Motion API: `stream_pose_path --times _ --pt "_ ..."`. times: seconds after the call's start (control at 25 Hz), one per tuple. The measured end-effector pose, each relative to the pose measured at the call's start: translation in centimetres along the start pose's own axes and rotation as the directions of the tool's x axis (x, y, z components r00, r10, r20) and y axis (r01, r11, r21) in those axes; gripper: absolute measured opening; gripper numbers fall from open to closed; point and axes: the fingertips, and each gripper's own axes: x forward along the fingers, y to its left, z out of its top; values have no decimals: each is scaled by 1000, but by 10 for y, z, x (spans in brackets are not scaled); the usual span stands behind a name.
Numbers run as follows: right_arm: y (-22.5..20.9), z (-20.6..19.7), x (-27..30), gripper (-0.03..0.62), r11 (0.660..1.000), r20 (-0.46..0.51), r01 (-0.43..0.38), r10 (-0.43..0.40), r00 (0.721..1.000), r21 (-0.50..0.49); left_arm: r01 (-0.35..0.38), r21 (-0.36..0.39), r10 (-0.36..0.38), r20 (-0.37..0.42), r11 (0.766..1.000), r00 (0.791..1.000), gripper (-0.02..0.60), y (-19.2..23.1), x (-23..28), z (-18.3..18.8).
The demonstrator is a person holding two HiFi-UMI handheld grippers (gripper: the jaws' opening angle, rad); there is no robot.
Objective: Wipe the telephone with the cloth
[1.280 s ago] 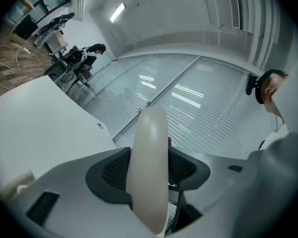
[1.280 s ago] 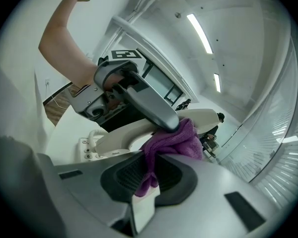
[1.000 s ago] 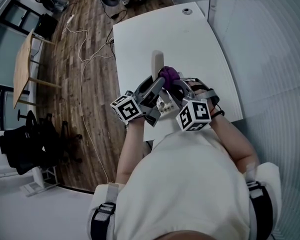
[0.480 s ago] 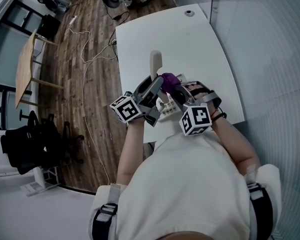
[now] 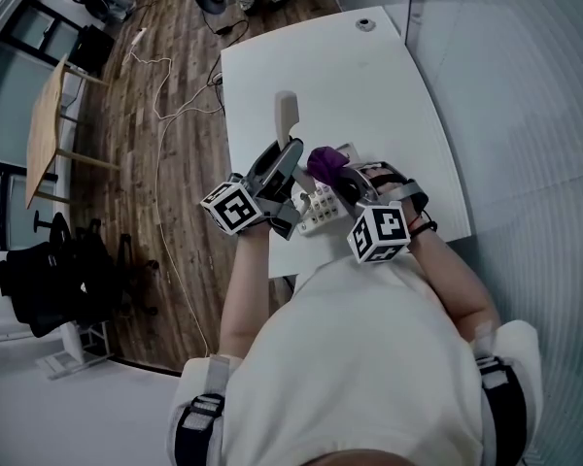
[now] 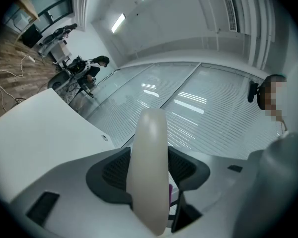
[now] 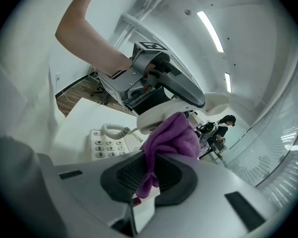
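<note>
My left gripper [image 5: 287,153] is shut on the cream telephone handset [image 5: 285,113], lifted off the base; in the left gripper view the handset [image 6: 149,167] stands up between the jaws of that gripper [image 6: 150,175]. The white telephone base [image 5: 316,205] with its keypad [image 7: 103,144] lies on the table near its front edge, coiled cord [image 7: 116,129] attached. My right gripper [image 5: 338,175] is shut on a purple cloth [image 5: 325,161]. In the right gripper view the cloth [image 7: 171,135] bunches out of that gripper [image 7: 151,175] and touches the handset's [image 7: 161,118] underside.
The white table [image 5: 350,76] has a round cable grommet [image 5: 365,23] at its far corner. A glass partition runs along the right. Wooden floor with loose cables [image 5: 160,76] lies to the left, and a wooden table [image 5: 47,124] beyond.
My left gripper has carried the handset a little to the left and away from me. The right gripper with the cloth has followed it, staying against the handset.
</note>
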Motion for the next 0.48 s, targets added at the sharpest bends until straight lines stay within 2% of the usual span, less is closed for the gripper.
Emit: stream_pose_path --times 0.48 --pt "15 -4 7 44 996 1 -72 72 997 49 -22 17 21 61 1000 998 238 4 1 26"
